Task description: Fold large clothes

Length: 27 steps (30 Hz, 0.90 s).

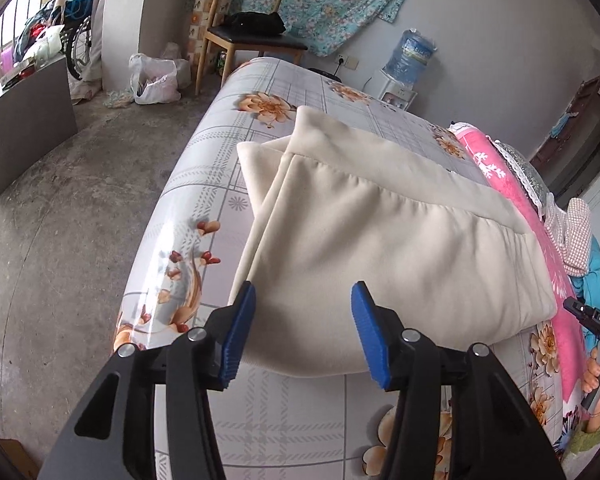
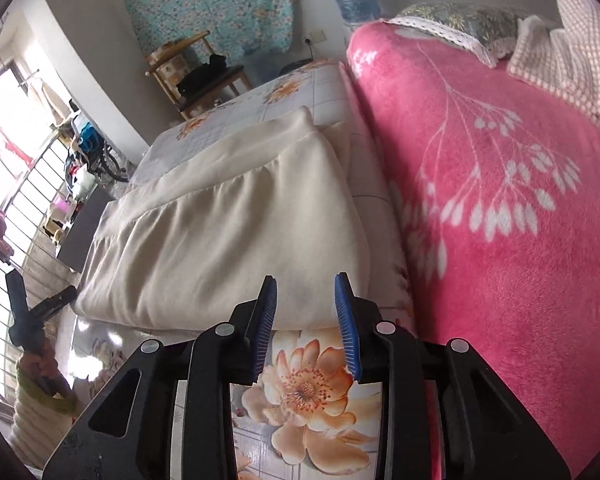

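A cream garment (image 1: pixel 380 232) lies folded into a thick rectangle on the table with the floral plastic cover (image 1: pixel 204 184). My left gripper (image 1: pixel 303 300) is open and empty, just above the garment's near edge. In the right wrist view the same garment (image 2: pixel 220 232) lies ahead, and my right gripper (image 2: pixel 306 292) is open and empty at its near right corner, over the floral cover (image 2: pixel 304 392). The right gripper also shows at the far right of the left wrist view (image 1: pixel 592 316), and the left gripper at the left of the right wrist view (image 2: pixel 28 304).
A pink blanket (image 2: pixel 500 220) lies piled along the table's right side, with a pillow (image 2: pixel 452 24) and a checked cloth (image 2: pixel 580 52) beyond. A wooden chair (image 1: pixel 252 36), a white plastic bag (image 1: pixel 152 80), a water dispenser (image 1: pixel 404 64) and a grey cabinet (image 1: pixel 24 120) stand around the concrete floor.
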Available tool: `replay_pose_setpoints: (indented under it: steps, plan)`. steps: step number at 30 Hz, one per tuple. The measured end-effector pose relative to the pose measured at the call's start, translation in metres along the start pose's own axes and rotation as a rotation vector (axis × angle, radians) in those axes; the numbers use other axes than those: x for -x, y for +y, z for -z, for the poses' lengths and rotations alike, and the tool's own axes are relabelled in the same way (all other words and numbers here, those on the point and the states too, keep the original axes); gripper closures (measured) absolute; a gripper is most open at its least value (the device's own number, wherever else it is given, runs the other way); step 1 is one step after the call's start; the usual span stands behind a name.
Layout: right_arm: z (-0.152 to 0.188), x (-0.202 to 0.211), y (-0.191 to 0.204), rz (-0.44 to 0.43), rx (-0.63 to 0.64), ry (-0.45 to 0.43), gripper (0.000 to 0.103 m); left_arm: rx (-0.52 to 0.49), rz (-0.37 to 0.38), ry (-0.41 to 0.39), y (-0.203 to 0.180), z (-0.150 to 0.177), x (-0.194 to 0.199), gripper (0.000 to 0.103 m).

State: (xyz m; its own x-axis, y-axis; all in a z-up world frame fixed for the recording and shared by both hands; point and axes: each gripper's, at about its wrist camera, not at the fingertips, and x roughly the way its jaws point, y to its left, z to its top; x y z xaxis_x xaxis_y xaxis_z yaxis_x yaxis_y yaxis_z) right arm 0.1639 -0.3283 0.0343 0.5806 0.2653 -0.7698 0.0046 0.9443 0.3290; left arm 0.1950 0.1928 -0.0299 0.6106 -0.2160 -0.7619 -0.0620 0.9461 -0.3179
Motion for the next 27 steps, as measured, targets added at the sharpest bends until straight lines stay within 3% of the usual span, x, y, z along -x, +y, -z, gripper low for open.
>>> replay_pose_setpoints:
  steps: [2,6,10,17,21,27]
  plan:
    - [0.008,0.003,0.008,0.055,0.017,0.006,0.071,0.020,0.001,-0.019,0.000,0.002,0.010,0.054]
    - [0.030,0.025,0.040,0.079,0.083,-0.043,0.034,-0.062,-0.020,-0.070,-0.031,0.019,0.041,0.050]
    - [0.061,0.045,0.082,0.077,0.170,-0.069,0.020,-0.193,-0.090,-0.111,-0.080,0.050,0.071,0.027]
    - [0.089,0.066,0.133,0.139,0.195,-0.118,0.008,-0.220,-0.109,-0.173,-0.138,0.082,0.103,0.005]
    - [0.093,0.078,0.154,0.219,0.212,-0.196,0.008,-0.268,-0.175,-0.215,-0.160,0.092,0.112,0.005]
    - [0.096,0.076,0.172,0.293,0.254,-0.215,0.008,-0.224,-0.257,-0.215,-0.173,0.098,0.112,0.005]
